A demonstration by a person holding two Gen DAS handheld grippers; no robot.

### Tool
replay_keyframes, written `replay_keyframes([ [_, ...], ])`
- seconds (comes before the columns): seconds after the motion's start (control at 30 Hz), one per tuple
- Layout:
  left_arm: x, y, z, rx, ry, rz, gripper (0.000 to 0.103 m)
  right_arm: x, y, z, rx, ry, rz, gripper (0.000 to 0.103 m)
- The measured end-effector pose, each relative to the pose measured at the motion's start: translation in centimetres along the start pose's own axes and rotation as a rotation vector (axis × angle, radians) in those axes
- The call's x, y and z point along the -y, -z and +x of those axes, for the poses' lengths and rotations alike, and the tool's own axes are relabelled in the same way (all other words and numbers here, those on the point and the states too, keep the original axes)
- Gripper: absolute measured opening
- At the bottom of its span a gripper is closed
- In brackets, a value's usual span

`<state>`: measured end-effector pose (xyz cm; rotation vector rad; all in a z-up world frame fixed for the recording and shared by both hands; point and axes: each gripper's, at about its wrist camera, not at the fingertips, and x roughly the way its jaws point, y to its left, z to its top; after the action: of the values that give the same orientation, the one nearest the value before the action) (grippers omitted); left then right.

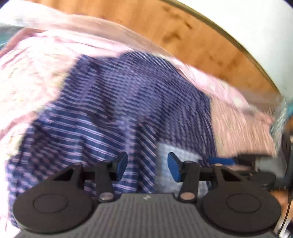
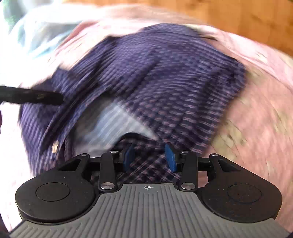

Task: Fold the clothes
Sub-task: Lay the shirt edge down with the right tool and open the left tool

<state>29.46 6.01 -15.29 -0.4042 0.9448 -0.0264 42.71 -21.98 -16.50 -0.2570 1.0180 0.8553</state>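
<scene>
Wooden flooring (image 1: 192, 42) at the top of the left wrist view; below it a pink bedspread (image 1: 31, 73) with pale floral print, seemingly on a bed. Item: one navy-and-pink checked shirt (image 1: 113, 102), spread crumpled over the bedspread, with its pale blue lining (image 1: 163, 155) showing. Left gripper (image 1: 147, 165): blue-padded fingers (image 1: 121, 164) parted above the cloth, nothing pinched between them. Right of frame, blurred: the other tool's blue pad and dark frame; picture smeared by motion.

Right wrist view: same floor (image 2: 238, 16) along the top, pink bedspread (image 2: 256, 109) around. Shirt (image 2: 155, 73) central, collar end nearest the camera, placket with one silver snap (image 2: 55, 145) at lower left, pale lining (image 2: 109, 126) exposed at the neck opening. Right gripper (image 2: 149, 157): fingers (image 2: 170, 158) parted astride a fold of checked cloth at the collar; pads do not visibly press on it, so not a grip. Black bar of the left tool (image 2: 31, 97) enters from the left edge, tip at the shirt.

Handling note, as judgement: shirt not yet squared. Each gripper should take a single layer at matching points either side of the collar, close fully, then lift and draw the cloth flat before any fold; catching the lining alone would skew it.
</scene>
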Motion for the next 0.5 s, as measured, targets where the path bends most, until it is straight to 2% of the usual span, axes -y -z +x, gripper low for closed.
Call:
replay_keyframes([
  [0.07, -0.3, 0.3, -0.4, -0.026, -0.005, 0.016, 0.052, -0.8, 0.6, -0.5, -0.028, -0.092, -0.044, 0.045],
  [0.13, 0.8, 1.1, 0.2, -0.066, -0.02, 0.105, 0.052, -2.1, 1.0, -1.0, -0.073, -0.195, -0.124, 0.043],
  [0.2, 2.2, 1.9, 0.9, -0.087, -0.041, 0.194, 0.051, -4.2, 1.7, -0.6, -0.127, -0.228, -0.241, 0.043],
  [0.3, 4.2, 2.4, 2.4, -0.068, -0.051, 0.283, 0.049, -5.4, 2.4, -0.2, -0.172, -0.201, -0.343, 0.043],
  [0.47, 5.8, 2.2, 5.3, -0.079, -0.14, 0.408, 0.043, -4.5, 2.0, 0.1, -0.176, -0.198, -0.302, 0.047],
  [0.5, 5.9, 2.2, 5.8, -0.083, -0.153, 0.424, 0.038, -4.3, 2.1, -0.2, -0.175, -0.202, -0.302, 0.047],
])
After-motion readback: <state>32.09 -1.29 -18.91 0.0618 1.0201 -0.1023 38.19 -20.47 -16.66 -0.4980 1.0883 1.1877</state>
